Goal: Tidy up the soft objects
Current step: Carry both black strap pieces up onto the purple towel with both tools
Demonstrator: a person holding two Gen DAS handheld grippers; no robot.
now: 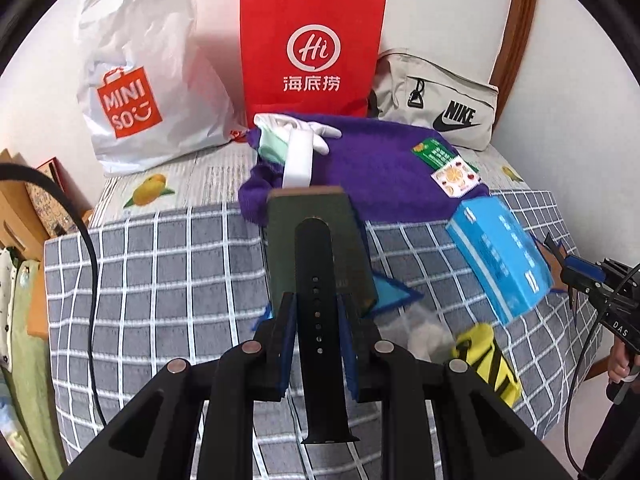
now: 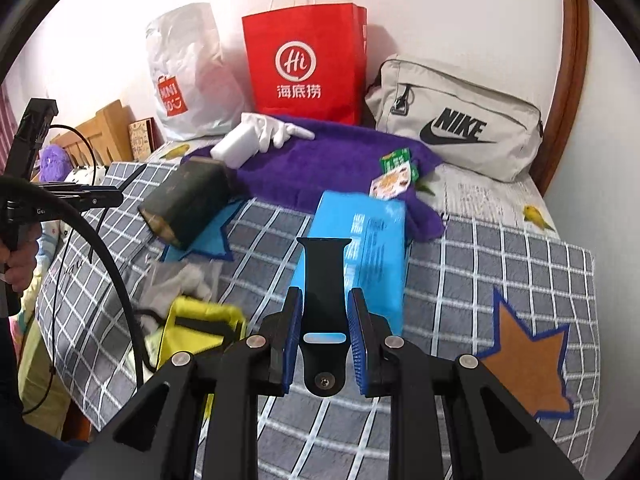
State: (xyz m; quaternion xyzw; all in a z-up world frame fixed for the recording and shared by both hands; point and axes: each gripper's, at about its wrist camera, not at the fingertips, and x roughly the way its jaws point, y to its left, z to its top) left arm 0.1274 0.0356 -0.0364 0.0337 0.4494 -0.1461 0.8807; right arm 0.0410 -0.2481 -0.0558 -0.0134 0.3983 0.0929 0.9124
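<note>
Bright, even daylight throughout. Washed out on the white wall (image 1: 440, 8) at upper centre. Strongly bowed at the edges, black in the corners. Slightly soft on the blue box (image 2: 360, 256).

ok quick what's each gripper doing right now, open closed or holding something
Left gripper: shut on a black watch strap with holes.
Right gripper: shut on a shorter black watch strap piece.
</note>
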